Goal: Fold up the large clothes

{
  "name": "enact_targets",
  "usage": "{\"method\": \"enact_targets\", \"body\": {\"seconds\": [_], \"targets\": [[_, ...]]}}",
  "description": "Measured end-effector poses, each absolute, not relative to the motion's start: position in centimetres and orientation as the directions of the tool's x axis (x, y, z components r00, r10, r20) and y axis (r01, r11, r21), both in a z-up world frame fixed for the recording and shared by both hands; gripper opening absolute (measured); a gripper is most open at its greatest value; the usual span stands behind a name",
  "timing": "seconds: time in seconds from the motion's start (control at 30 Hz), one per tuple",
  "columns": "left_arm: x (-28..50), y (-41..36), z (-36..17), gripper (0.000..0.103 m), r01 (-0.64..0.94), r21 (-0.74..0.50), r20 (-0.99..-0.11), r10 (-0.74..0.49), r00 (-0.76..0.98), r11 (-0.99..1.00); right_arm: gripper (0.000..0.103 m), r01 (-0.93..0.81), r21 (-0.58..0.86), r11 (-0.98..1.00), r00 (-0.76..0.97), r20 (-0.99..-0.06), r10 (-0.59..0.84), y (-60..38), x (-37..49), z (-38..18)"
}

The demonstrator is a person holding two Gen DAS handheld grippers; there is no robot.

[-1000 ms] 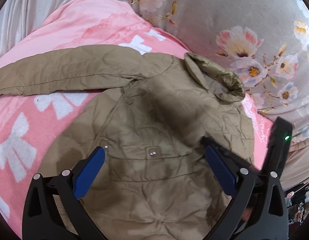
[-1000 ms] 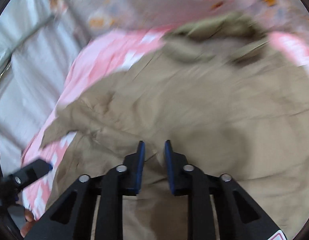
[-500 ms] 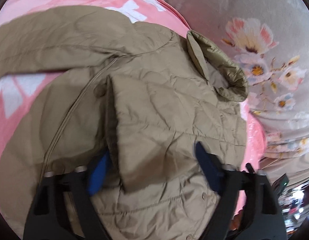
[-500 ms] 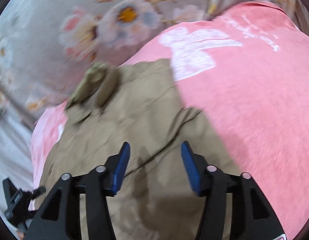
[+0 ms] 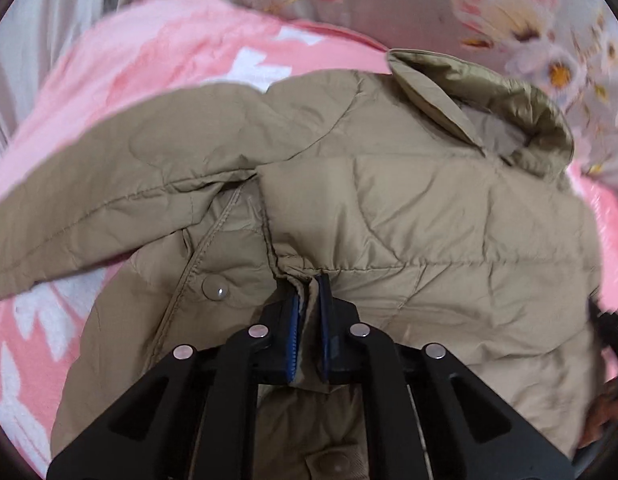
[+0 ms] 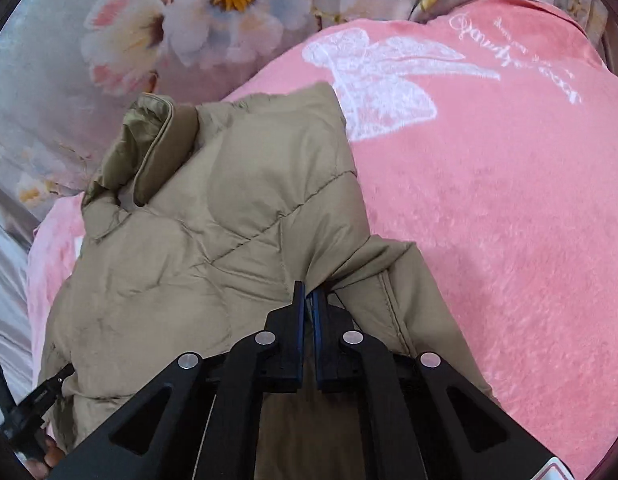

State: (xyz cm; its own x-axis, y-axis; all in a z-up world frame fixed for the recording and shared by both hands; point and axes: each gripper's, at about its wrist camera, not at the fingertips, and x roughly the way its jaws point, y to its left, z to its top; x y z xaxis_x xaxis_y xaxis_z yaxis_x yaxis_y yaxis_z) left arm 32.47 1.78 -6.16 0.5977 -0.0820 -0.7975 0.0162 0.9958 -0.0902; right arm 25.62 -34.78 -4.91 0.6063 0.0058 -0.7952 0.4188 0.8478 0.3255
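A khaki quilted jacket (image 5: 409,208) lies on a pink blanket (image 5: 157,80), collar (image 5: 509,112) at the far right. One side is folded over the body, its sleeve end lying across the front. My left gripper (image 5: 308,284) is shut on the edge of that folded part. One sleeve (image 5: 109,200) stretches out to the left. In the right wrist view the jacket (image 6: 213,248) fills the left half, collar (image 6: 149,148) at the far left. My right gripper (image 6: 308,294) is shut on a fold of the jacket near its right edge.
The pink blanket (image 6: 489,208) with white bows spreads to the right of the jacket. A grey floral sheet (image 6: 189,20) lies beyond it. The left gripper's body (image 6: 37,404) shows at the lower left of the right wrist view.
Both grippers were open half a second ago and have now shut on the jacket. The sleeve had been folded over the jacket's front before that.
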Motion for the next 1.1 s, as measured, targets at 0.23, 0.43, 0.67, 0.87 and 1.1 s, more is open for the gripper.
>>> {"method": "enact_targets", "body": {"seconds": [0.23,0.43,0.67,0.87,1.1], "targets": [[31.4,1.1,-6.4,0.008,0.018,-0.026,-0.753,-0.032,0.658,0.999,0.014,0.42,0.229,0.878,0.688,-0.711,-0.144,-31.2,21.9,0.0],[31.0,1.3,-6.5,0.009,0.013,-0.04,-0.737,-0.039,0.675,0.999,0.014,0.136,0.168,0.976,0.708,-0.706,0.023,-22.0,24.5,1.5],[31.0,1.5,-6.7,0.01,0.017,-0.075,-0.73,-0.067,0.681,0.997,0.013,0.072,0.125,0.99,0.624,-0.779,0.053,-17.9,26.1,-3.7],[31.0,1.8,-6.7,0.011,0.02,-0.095,-0.726,-0.083,0.683,0.995,0.013,0.074,0.141,0.987,0.637,-0.768,0.062,-17.9,25.9,-4.9],[29.0,5.4,-5.5,0.032,-0.007,-0.258,-0.694,-0.18,0.697,0.966,0.012,0.083,0.139,0.987,0.645,-0.762,0.053,-18.0,25.8,-5.0]]}}
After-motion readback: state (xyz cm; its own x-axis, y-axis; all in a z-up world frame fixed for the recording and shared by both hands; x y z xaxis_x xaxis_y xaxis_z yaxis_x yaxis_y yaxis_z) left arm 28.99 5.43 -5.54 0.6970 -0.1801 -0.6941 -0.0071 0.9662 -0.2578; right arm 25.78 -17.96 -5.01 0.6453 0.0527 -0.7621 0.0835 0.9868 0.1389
